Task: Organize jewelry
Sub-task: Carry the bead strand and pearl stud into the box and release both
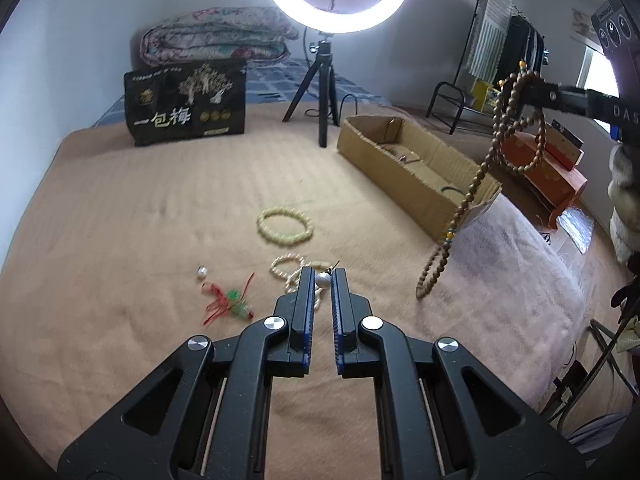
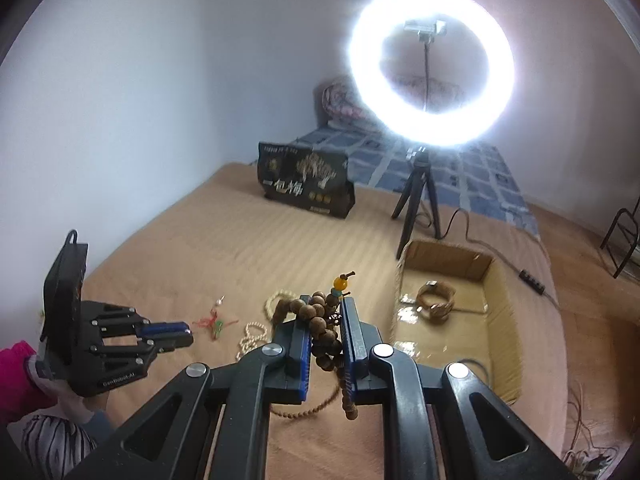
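Note:
My right gripper point(image 2: 325, 312) is shut on a long brown wooden bead necklace point(image 2: 320, 320), which hangs in loops in the left wrist view point(image 1: 472, 184) above the edge of the cardboard box point(image 1: 416, 160). My left gripper point(image 1: 322, 276) is narrowly open just above the bed, with a silver pearl point(image 1: 323, 279) between its tips; whether it touches is unclear. It also shows in the right wrist view point(image 2: 176, 332). A pale yellow bead bracelet point(image 1: 285, 226), white bead strands point(image 1: 288, 268), a loose pearl point(image 1: 202, 272) and a red-green tassel charm point(image 1: 234, 300) lie on the tan blanket.
The cardboard box point(image 2: 496, 280) holds a wooden bracelet point(image 2: 436, 300). A ring light on a tripod point(image 1: 324, 100) and a black package point(image 1: 186, 102) stand behind. A folded quilt point(image 1: 216, 36) lies at the back. An orange box point(image 1: 548, 176) sits beyond the bed's right edge.

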A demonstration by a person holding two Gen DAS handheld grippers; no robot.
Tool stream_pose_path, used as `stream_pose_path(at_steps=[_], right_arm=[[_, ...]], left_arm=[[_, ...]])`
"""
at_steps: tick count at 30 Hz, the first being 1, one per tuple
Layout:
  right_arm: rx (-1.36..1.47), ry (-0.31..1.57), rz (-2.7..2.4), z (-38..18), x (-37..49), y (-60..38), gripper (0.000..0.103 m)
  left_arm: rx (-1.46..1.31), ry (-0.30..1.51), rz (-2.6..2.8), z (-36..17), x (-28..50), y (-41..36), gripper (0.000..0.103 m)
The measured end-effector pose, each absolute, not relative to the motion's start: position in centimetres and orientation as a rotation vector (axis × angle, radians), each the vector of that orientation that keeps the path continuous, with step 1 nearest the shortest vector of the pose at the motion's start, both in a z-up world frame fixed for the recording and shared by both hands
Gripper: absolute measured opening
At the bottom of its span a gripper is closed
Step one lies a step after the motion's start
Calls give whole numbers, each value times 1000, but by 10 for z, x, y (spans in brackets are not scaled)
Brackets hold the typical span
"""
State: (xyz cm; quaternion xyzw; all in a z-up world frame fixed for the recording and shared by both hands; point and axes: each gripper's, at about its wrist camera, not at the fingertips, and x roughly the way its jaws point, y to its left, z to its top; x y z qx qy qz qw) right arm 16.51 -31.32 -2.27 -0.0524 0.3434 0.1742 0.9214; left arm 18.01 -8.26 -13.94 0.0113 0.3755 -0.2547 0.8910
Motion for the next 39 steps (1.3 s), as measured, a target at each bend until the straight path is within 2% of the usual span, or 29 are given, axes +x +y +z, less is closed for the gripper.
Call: stream_pose_path(at_steps=[23, 39], right_arm=[[-19, 578, 240, 37, 206, -391, 11], [-51, 642, 104, 8, 261, -447, 11]], left_arm=[[58, 699, -669, -91, 222, -172, 6], [61, 745, -755, -101, 251, -260, 6]])
